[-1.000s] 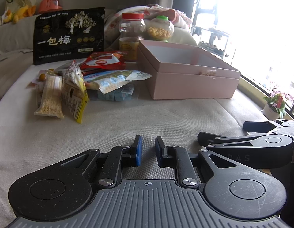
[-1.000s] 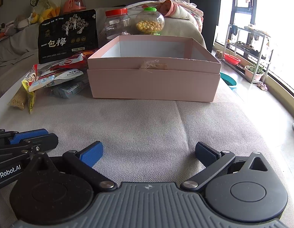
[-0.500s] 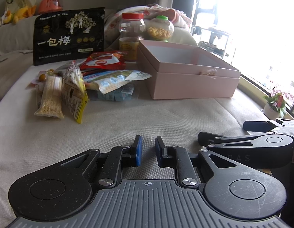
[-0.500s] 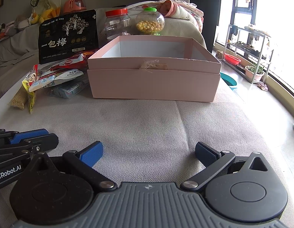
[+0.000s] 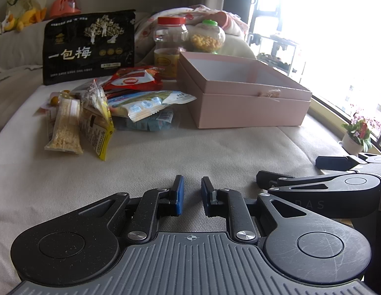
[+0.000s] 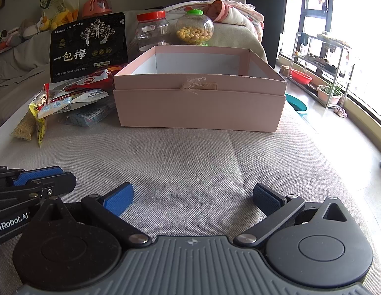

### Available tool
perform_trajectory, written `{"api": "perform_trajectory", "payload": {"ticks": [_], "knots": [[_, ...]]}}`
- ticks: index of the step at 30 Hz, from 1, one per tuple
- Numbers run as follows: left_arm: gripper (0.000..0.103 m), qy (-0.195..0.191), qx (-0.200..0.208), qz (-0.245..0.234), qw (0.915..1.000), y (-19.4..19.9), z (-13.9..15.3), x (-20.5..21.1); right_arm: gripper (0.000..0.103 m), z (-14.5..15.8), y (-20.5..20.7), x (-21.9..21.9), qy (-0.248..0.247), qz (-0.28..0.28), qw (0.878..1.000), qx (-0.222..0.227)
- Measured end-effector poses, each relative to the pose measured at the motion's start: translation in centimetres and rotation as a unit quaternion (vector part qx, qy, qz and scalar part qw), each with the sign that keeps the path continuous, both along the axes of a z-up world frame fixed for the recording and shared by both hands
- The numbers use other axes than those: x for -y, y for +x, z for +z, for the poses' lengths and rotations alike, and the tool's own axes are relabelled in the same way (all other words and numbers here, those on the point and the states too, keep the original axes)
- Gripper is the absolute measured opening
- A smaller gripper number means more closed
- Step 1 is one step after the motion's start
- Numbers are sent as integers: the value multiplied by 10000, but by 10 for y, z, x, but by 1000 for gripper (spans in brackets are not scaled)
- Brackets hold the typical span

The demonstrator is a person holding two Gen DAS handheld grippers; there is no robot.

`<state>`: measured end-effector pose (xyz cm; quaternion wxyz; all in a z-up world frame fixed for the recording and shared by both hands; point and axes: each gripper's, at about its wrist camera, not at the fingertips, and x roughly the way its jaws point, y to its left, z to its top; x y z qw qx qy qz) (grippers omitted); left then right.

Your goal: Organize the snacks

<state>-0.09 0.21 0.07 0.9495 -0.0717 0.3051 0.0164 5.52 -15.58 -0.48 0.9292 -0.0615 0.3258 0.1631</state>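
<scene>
A pile of snack packets [image 5: 131, 103] lies on the beige cushion, left of an open, empty pink box [image 5: 247, 98]. The pile [image 6: 67, 103] and box [image 6: 200, 98] also show in the right wrist view. A big black bag [image 5: 89, 46] stands behind the pile, with a red-lidded jar [image 5: 169, 41] and a green-lidded jar [image 5: 206, 36] beside it. My left gripper [image 5: 191, 191] rests low on the cushion, jaws nearly together and empty. My right gripper [image 6: 193, 196] rests beside it, wide open and empty. Both are well short of the snacks.
The cushion's right edge drops to the floor, where a teal basin [image 6: 297, 104] and a metal plant rack [image 6: 321, 73] stand by the window. A potted flower [image 5: 357, 132] sits at the right. Soft toys [image 6: 50, 22] line the sofa back.
</scene>
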Motion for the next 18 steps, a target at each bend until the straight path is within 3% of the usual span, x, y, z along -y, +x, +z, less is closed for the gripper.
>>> {"api": "perform_trajectory", "payload": {"ticks": [18], "knots": [[19,1,0,1,10000,0,0,1,103,0,0,2,1,4,10000,-1]]}}
